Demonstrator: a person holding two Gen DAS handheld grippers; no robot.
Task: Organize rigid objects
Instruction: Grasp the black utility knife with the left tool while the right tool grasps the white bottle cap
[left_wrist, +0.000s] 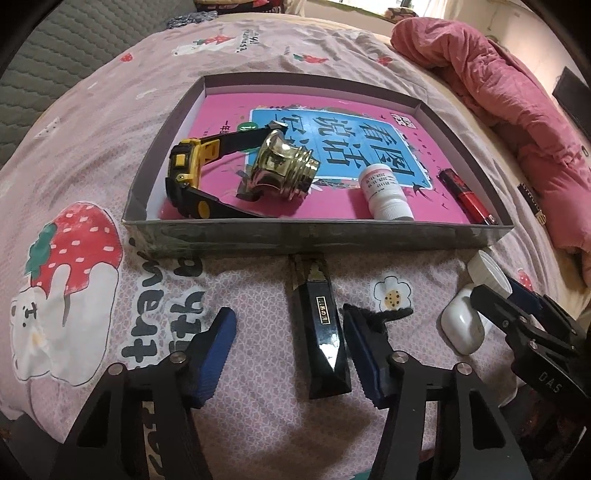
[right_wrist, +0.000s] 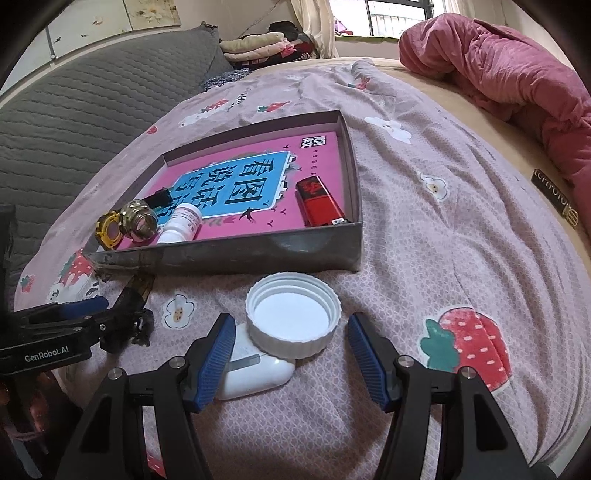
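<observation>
The left gripper (left_wrist: 290, 354), black-armed with ribbed blue pads, points down at the bedspread with its jaws spread to either side of a glossy black faceted bar with a small gold label (left_wrist: 325, 332). The bar lies lengthwise between the pads, a strip of cloth showing on each side, so nothing is clamped. The bar's far end reaches the near wall of a shallow grey cardboard box lid (left_wrist: 317, 236).

The right gripper (right_wrist: 291, 356) is likewise released, jaws wide. Between its fingers sits a white ribbed plastic screw cap (right_wrist: 293, 319), open side up (its rim leans on the object behind it), resting partly on a white rounded earbud case (right_wrist: 255, 373) that lies just beside the left blue pad (right_wrist: 216, 354); whether the pad touches the case I cannot tell.

Inside the box lid a pink book with a blue panel of Chinese characters (left_wrist: 332, 155) covers the floor. On it lie a yellow and black wristwatch (left_wrist: 192, 173) at the left, a shiny brass threaded fitting (left_wrist: 280, 166) just beside it, a small white pill bottle on its side (left_wrist: 384, 192), and a red and black lighter (left_wrist: 465, 195) along the right wall.

All of this rests on a pink quilt printed with strawberries and bears (right_wrist: 424, 258). A rumpled dark pink blanket (right_wrist: 498, 74) is heaped at the far right, a grey quilted cushion (right_wrist: 92, 110) at the left.
</observation>
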